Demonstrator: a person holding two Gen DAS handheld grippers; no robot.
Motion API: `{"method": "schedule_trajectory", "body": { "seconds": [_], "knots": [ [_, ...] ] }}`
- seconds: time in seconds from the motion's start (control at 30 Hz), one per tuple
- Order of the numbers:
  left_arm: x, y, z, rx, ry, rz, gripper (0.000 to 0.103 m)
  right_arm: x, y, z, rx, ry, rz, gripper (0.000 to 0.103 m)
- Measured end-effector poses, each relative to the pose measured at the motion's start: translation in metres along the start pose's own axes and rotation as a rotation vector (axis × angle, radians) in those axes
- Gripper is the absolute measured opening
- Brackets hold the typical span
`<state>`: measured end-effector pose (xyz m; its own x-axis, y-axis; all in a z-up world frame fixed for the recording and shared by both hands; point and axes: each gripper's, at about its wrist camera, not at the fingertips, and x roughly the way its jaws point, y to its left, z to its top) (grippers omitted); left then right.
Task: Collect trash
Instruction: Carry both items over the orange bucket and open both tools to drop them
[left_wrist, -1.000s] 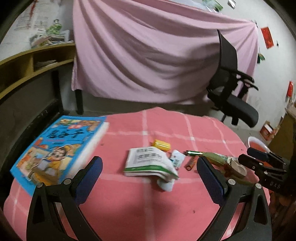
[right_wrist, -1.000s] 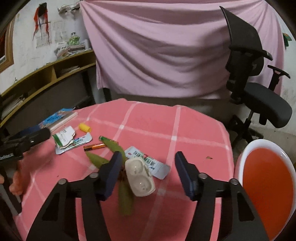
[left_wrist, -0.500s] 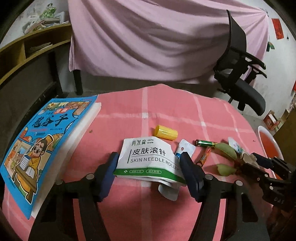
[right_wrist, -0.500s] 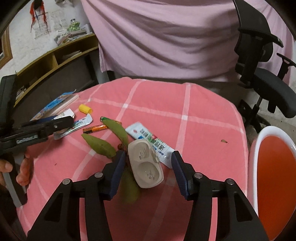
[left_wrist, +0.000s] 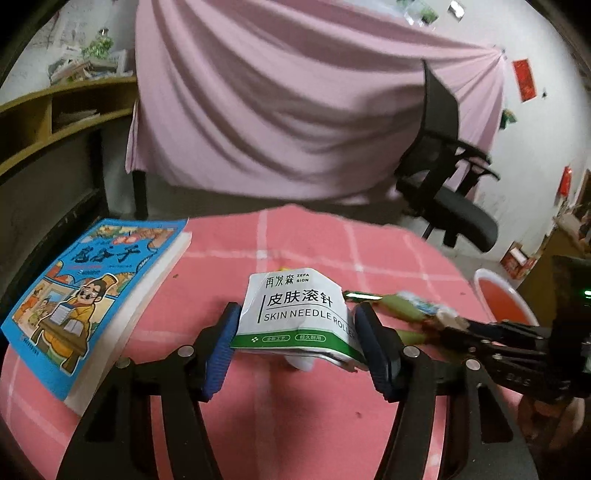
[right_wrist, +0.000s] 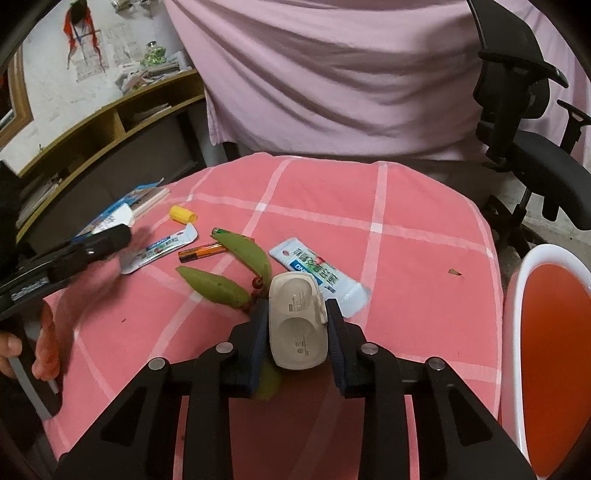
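My left gripper (left_wrist: 295, 323) has its blue pads pressed on both sides of a white "SKIN NEEDLE ROLLER" packet (left_wrist: 295, 295). Its jaws are still closing, and the packet stands tilted up off the pink checked cloth (left_wrist: 303, 406). My right gripper (right_wrist: 295, 310) is closing on a white plastic case (right_wrist: 297, 332), with both pads against the case's sides. The case lies over green leaves (right_wrist: 243, 251). Loose on the cloth beyond lie a battery (right_wrist: 201, 252), a yellow cap (right_wrist: 181, 214), a small sachet (right_wrist: 162, 249) and a flattened tube (right_wrist: 317, 273).
A white bin with an orange inside (right_wrist: 511, 295) stands just off the table's right edge. A blue picture book (left_wrist: 85, 295) lies at the left of the table. A black office chair (left_wrist: 454, 206) and a pink drape (left_wrist: 295, 110) stand behind.
My left gripper moved in around the packet, closed on it and tipped it up off the cloth. My right gripper's jaws narrowed onto the white case.
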<state>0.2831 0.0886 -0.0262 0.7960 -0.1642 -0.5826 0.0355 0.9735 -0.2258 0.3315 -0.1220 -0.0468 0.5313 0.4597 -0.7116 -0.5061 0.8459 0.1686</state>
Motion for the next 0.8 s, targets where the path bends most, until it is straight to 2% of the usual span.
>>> {"method": "schedule_trajectory", "body": {
  "seconds": [0.2, 0.3, 0.6, 0.8],
  "knots": [
    [-0.018, -0.011, -0.003, 0.013, -0.071, -0.056, 0.057, -0.014, -0.003, -0.004, 0.014, -0.060, 0.012, 0.028],
    [-0.026, -0.018, -0.004, 0.019, -0.104, -0.076, 0.057, -0.026, -0.002, -0.006, 0.015, -0.124, 0.019, 0.028],
    [-0.059, -0.055, -0.011, 0.044, -0.279, -0.154, 0.057, -0.073, -0.003, -0.015, 0.023, -0.382, 0.008, 0.028],
    [-0.065, -0.098, 0.001, 0.083, -0.331, -0.203, 0.057, -0.113, -0.021, -0.020, 0.042, -0.541, -0.049, 0.028]
  ]
}}
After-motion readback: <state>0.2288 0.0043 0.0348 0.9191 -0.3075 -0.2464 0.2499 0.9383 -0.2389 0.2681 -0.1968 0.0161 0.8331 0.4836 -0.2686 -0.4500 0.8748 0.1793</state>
